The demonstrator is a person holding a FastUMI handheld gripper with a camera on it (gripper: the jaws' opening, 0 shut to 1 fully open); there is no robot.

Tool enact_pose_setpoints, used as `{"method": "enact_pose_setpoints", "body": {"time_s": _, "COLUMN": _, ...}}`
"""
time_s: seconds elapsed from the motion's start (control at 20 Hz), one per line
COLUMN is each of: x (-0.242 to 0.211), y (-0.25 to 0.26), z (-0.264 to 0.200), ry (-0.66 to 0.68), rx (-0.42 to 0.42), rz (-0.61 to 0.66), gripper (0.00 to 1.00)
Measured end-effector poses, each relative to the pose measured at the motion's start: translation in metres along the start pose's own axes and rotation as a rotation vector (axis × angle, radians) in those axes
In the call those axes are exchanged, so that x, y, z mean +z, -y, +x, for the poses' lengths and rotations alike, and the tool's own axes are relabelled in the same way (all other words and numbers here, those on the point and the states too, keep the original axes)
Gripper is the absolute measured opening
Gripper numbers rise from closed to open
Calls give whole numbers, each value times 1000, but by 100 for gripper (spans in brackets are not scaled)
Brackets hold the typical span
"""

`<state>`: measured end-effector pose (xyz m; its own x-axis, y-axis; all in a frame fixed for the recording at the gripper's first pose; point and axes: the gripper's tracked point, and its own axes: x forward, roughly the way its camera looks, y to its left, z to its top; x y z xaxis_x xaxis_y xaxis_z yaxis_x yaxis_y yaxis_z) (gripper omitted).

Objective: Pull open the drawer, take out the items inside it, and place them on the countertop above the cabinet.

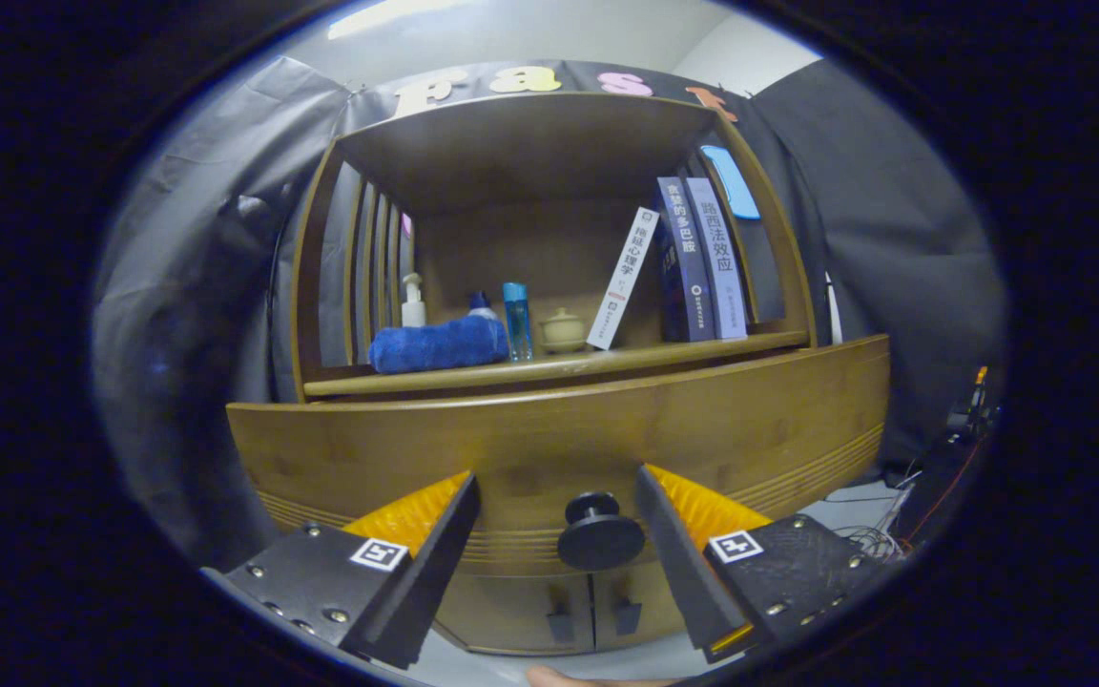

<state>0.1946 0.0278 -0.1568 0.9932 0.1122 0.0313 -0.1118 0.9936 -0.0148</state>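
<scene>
Looking straight at the drawer (569,448), a wide wooden front with a warm brown finish and a few thin grooves running along its lower part; it sits shut, right under the countertop (559,367) and above two small cabinet doors (549,596). One round dark knob (600,536) sticks out of the drawer's middle, and it sits between the fingers of the gripper (557,506); the fingers are spread wide, one on each side of the knob, neither touching it.

Whatever's inside the drawer is hidden behind the closed front; the cabinet doors are partly covered by the fingers, and each seems to have one small dark handle, though that's hard to make out down there. A bit of a hand (564,677) peeks in below the gripper, mostly cut off.

Counting stuff on the countertop, under the wooden shelf frame (521,143): one rolled blue towel (440,343); one white pump bottle (412,302) behind it; one clear blue bottle (516,320); one more bottle top (481,303) poking up behind the towel; one small beige lidded pot (563,329); three books, a white one (622,279) leaning and two darker ones (702,258) upright. Some cables (869,542) lie on the floor off to the right.
</scene>
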Motion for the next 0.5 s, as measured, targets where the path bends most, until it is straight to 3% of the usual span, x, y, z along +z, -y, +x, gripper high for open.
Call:
{"method": "enact_pose_setpoints", "body": {"time_s": 0.25, "x": 0, "y": 0, "z": 30, "ry": 47, "rx": 22, "rz": -27, "gripper": 99}}
{"method": "enact_pose_setpoints", "body": {"time_s": 0.5, "x": -4, "y": 1, "z": 59, "ry": 187, "rx": 36, "rz": -58, "gripper": 98}}
